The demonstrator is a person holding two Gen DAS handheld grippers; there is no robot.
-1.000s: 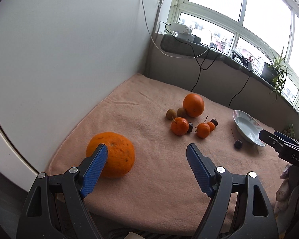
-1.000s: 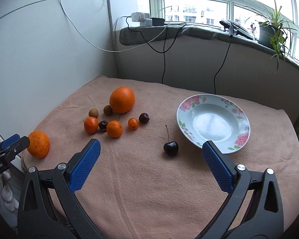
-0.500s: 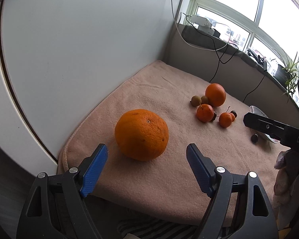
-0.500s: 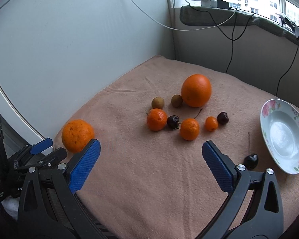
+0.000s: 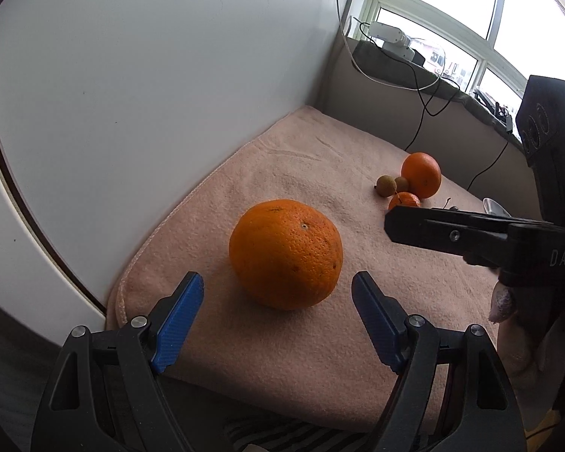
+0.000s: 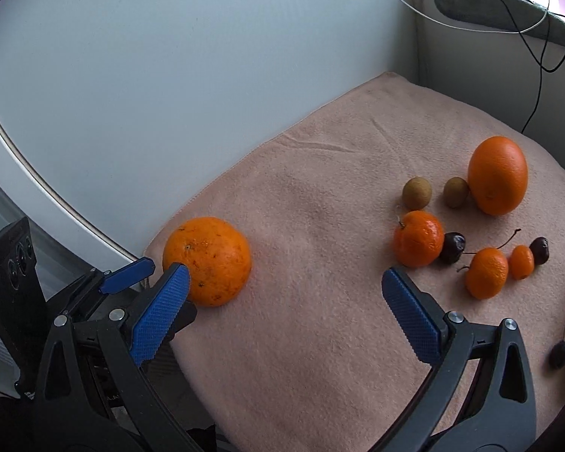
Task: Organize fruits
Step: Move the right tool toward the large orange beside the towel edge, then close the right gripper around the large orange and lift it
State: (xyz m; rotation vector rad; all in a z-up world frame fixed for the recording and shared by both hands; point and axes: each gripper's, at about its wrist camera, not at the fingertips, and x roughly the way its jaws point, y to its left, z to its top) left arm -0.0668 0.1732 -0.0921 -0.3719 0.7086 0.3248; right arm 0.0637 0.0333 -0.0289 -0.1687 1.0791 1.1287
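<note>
A large orange (image 5: 286,252) lies near the front left corner of the pink cloth (image 5: 320,165); it also shows in the right wrist view (image 6: 209,260). My left gripper (image 5: 278,320) is open, its blue pads just short of the orange on either side. My right gripper (image 6: 286,309) is open and empty above the cloth, to the right of that orange. Farther back lie a second big orange (image 6: 497,180), two small brown fruits (image 6: 417,193), three mandarins (image 6: 418,239) and dark cherries (image 6: 454,247).
A white wall panel (image 5: 150,94) runs along the cloth's left edge. A windowsill with cables and a power adapter (image 5: 391,34) is at the back. One cherry (image 6: 561,352) lies apart at the right. The plate's rim (image 5: 495,205) peeks out behind the right gripper's body.
My left gripper has moved in on the large orange, which now sits centred just ahead of the open pads. My right gripper has swung left and lower; the plate has left its view.
</note>
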